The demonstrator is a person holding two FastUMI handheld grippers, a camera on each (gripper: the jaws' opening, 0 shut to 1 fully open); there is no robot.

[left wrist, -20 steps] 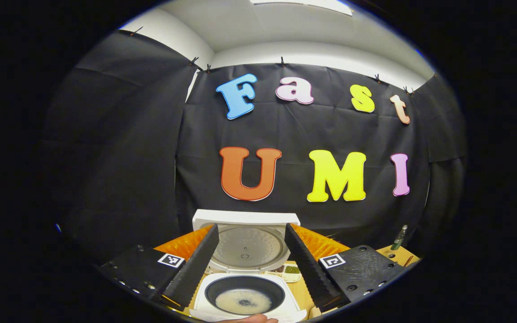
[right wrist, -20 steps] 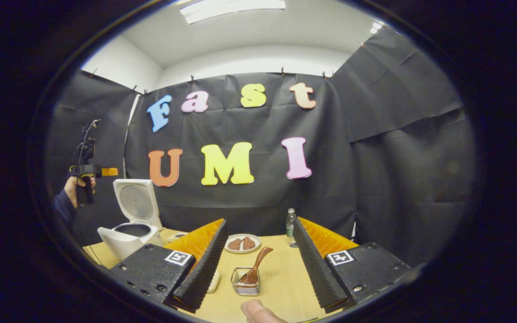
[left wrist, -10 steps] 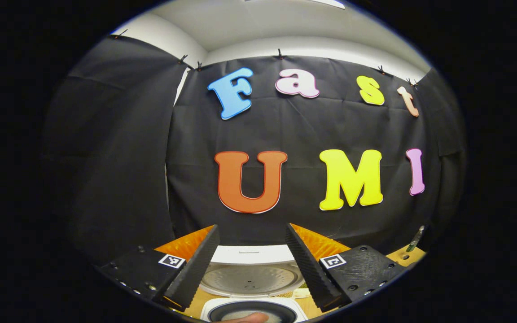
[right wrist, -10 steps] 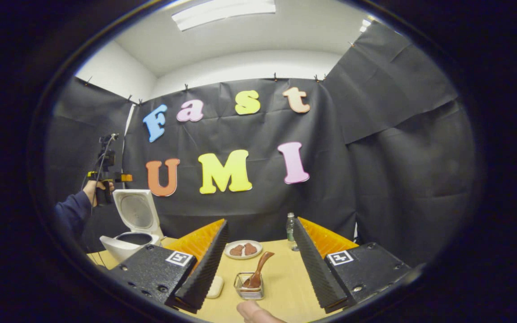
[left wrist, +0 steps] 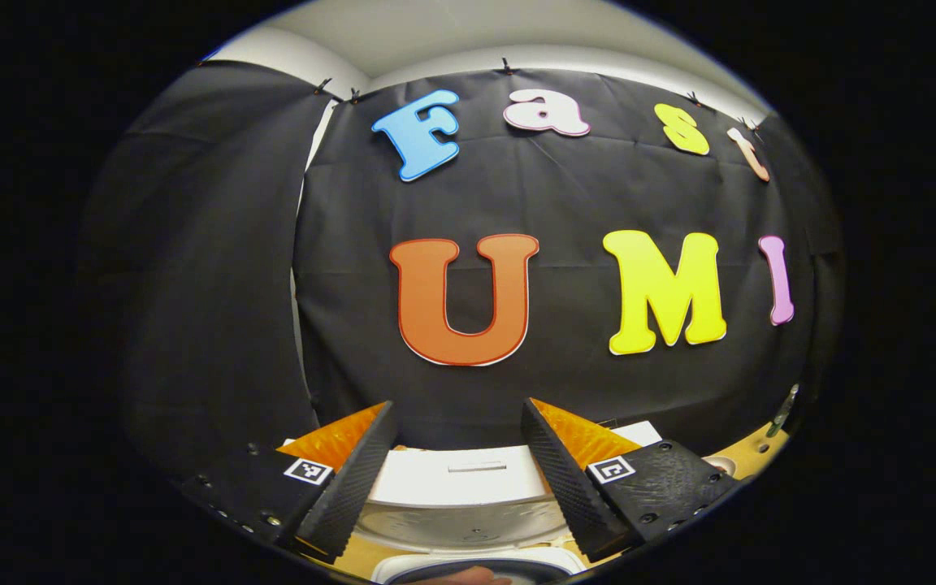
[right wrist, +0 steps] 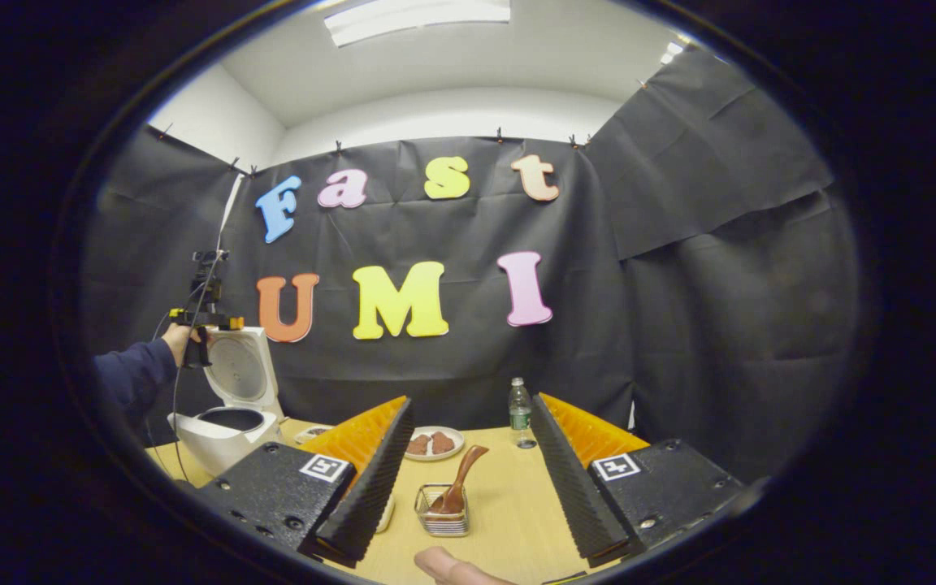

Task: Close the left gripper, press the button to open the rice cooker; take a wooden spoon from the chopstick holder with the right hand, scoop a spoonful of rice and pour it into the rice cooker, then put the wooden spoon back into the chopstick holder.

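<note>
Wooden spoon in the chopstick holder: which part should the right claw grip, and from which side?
Grip the wooden spoon by its handle, which sticks up out of the chopstick holder and leans right. Its bowl is down in the basket. The open right claw could come from above and front, probably closing across the handle.

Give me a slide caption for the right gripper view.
Open right gripper faces brown wooden spoon in wire chopstick holder; white rice cooker open.

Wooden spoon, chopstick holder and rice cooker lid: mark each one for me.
wooden spoon (right wrist: 463, 477), right gripper view, on its handle.
chopstick holder (right wrist: 441, 525), right gripper view, on its front wire wall.
rice cooker lid (right wrist: 236, 370), right gripper view, on its raised inner face.
</note>
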